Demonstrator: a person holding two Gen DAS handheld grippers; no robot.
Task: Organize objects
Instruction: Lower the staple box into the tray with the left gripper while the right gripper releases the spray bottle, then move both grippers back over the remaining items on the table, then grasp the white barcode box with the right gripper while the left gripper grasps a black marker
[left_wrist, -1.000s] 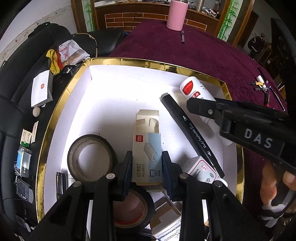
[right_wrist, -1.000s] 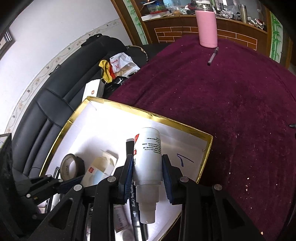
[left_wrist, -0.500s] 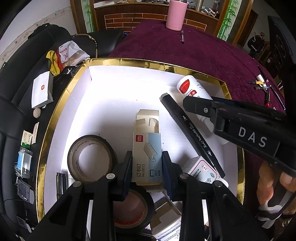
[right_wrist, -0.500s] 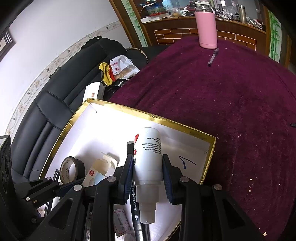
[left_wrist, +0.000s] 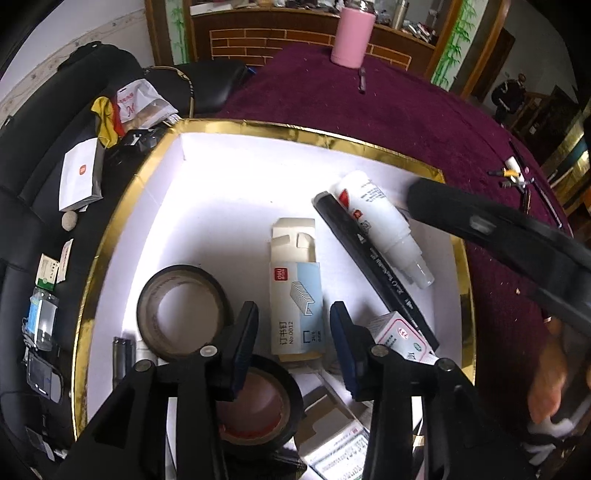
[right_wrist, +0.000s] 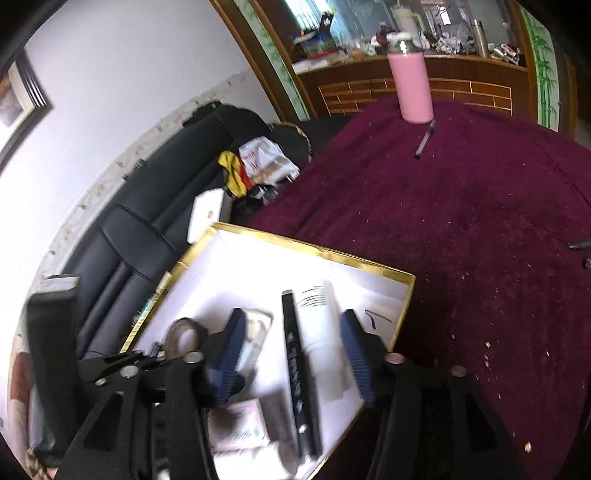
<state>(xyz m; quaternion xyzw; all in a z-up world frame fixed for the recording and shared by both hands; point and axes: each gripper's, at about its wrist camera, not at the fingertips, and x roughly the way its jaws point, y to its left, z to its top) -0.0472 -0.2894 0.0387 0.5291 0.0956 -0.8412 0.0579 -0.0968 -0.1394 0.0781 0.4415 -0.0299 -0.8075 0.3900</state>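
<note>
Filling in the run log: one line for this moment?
left gripper: jaws opening, staple box released | right gripper: jaws opening, glue bottle dropped in gold-rimmed box

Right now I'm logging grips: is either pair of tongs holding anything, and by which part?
Nothing is held. The left tongs have just opened off the staple box; the right tongs have just opened off the white bottle.

Right gripper (right_wrist: 291, 343) over the gold-rimmed box (right_wrist: 325, 254) – jaws have just been opening, pads clear of the white bottle (right_wrist: 321, 325) lying blurred between them. Black marker (right_wrist: 297, 373) lies in the box just left of the bottle, tape roll (right_wrist: 183, 338) further left. Pink tumbler (right_wrist: 412, 88) stands well beyond the box on maroon cloth (right_wrist: 461, 221).
</note>
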